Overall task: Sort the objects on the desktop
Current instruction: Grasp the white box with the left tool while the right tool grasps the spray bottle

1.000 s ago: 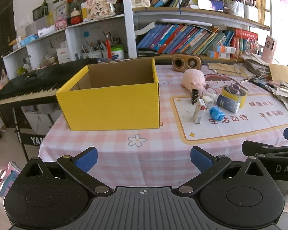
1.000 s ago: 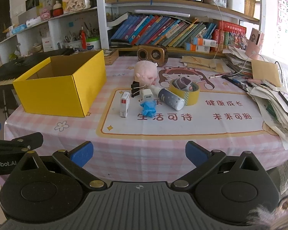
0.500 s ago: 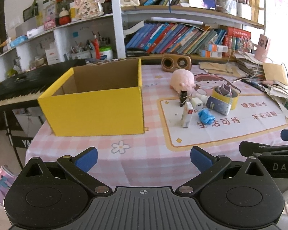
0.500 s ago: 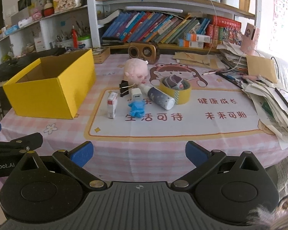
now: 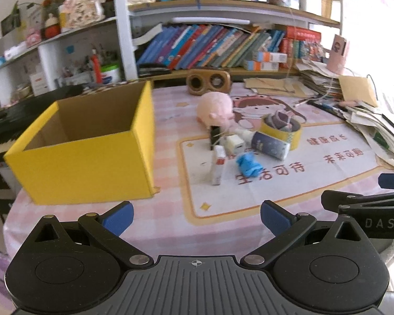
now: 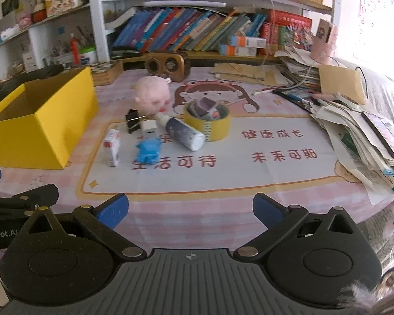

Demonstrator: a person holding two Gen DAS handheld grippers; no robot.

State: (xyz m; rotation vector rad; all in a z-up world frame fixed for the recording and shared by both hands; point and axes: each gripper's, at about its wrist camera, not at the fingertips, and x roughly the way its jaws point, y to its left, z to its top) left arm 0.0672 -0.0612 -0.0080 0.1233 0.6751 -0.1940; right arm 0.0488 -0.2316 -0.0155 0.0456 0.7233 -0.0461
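An open yellow box [image 5: 92, 155] [image 6: 39, 120] stands on the table's left. To its right lies a cluster: a pink plush pig [image 5: 216, 109] [image 6: 152, 97], a yellow tape roll [image 5: 282, 131] [image 6: 210, 124], a dark tube bottle [image 5: 269, 144] [image 6: 185, 132], a white charger [image 5: 233, 143] [image 6: 148, 128], a black binder clip [image 5: 215, 135] [image 6: 132, 120], a small white-and-red box [image 5: 218, 168] [image 6: 112, 147] and a blue crumpled item [image 5: 247, 165] [image 6: 148, 152]. My left gripper [image 5: 197, 216] and right gripper [image 6: 189, 210] are open and empty, near the front edge.
A wooden speaker [image 5: 208, 81] [image 6: 168, 64] stands behind the cluster. Paper stacks [image 6: 362, 128] crowd the table's right side. Bookshelves [image 5: 223, 42] rise at the back, and a black keyboard [image 5: 10, 113] sits left of the box.
Both grippers have moved forward and to the right, closer to the cluster of objects. Both stay open and empty.
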